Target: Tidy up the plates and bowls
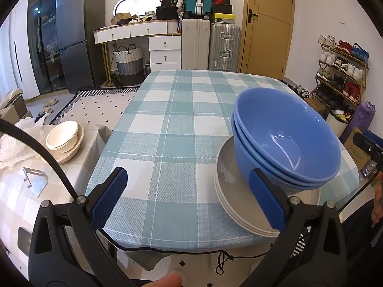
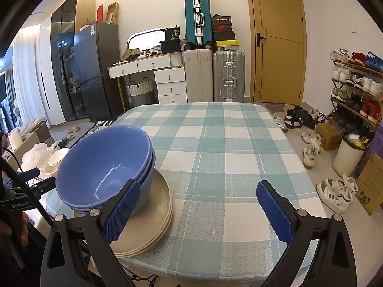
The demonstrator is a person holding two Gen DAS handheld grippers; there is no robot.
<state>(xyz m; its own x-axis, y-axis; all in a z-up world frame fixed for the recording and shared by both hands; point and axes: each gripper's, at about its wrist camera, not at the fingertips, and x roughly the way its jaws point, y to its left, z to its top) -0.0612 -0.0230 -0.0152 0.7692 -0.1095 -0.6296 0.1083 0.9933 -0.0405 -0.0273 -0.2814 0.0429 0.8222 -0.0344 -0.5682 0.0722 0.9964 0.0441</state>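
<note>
1. Bowls [image 1: 287,138]: blue, nested, stacked on the plates [image 1: 227,191] at the table's [image 1: 167,119] near edge. Round, so no long axis.
2. Left gripper [image 1: 189,201]: spread wide, empty. The stack lies ahead and to its right, partly behind its right finger.
3. Right gripper [image 2: 198,210]: spread wide, empty. The stack lies ahead and to its left, behind its left finger.
4. Nearer side: judged about equal; the stack sits between both grippers.
5. Hidden: the bowls' bases, their exact number, and the plates' near rims.
6. Off-table: cream bowls [image 1: 63,141] on a side surface at left, well apart.
</note>
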